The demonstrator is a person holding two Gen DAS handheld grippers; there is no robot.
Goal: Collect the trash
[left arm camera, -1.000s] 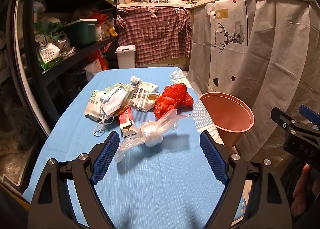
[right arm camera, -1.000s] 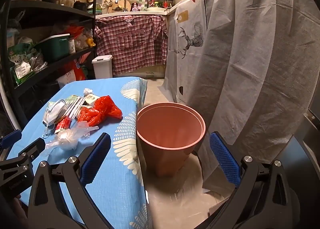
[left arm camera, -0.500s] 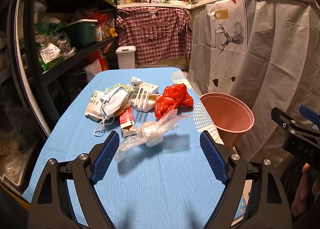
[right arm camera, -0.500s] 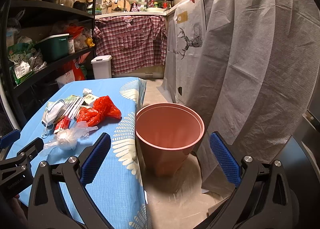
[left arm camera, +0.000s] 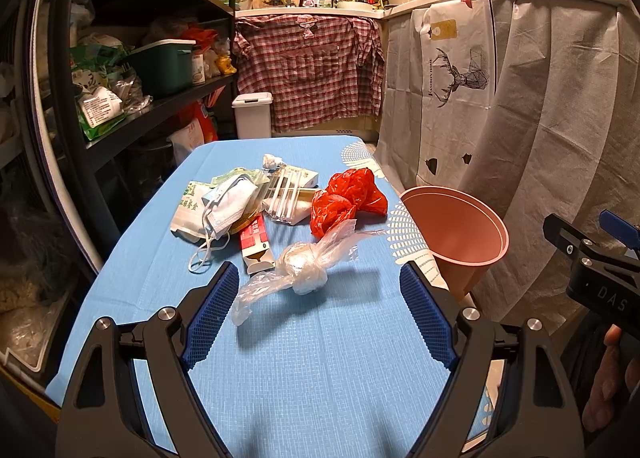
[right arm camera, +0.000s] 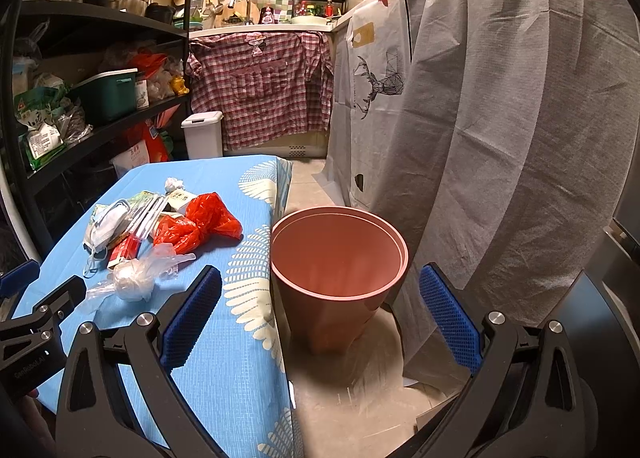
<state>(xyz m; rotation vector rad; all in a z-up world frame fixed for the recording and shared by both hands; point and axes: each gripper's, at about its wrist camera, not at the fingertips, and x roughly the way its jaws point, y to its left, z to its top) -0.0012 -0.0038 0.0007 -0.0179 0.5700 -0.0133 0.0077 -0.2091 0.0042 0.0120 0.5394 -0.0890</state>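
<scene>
Trash lies on a blue-clothed table (left arm camera: 304, 358): a knotted clear plastic bag (left arm camera: 304, 266), a red plastic bag (left arm camera: 348, 202), a red and white carton (left arm camera: 256, 244), a face mask (left arm camera: 228, 204), a bundle of straws (left arm camera: 286, 194) and paper packets (left arm camera: 190, 210). A pink bin (left arm camera: 460, 234) stands on the floor beside the table's right edge. My left gripper (left arm camera: 320, 310) is open and empty, just short of the clear bag. My right gripper (right arm camera: 320, 318) is open and empty, near the bin (right arm camera: 340, 258). The clear bag (right arm camera: 132, 278) and red bag (right arm camera: 196, 226) also show there.
Black shelves (left arm camera: 120, 98) full of goods run along the left. A grey curtain (left arm camera: 520, 118) hangs on the right behind the bin. A white lidded bin (left arm camera: 252, 114) and a hanging plaid shirt (left arm camera: 308, 74) stand beyond the table's far end.
</scene>
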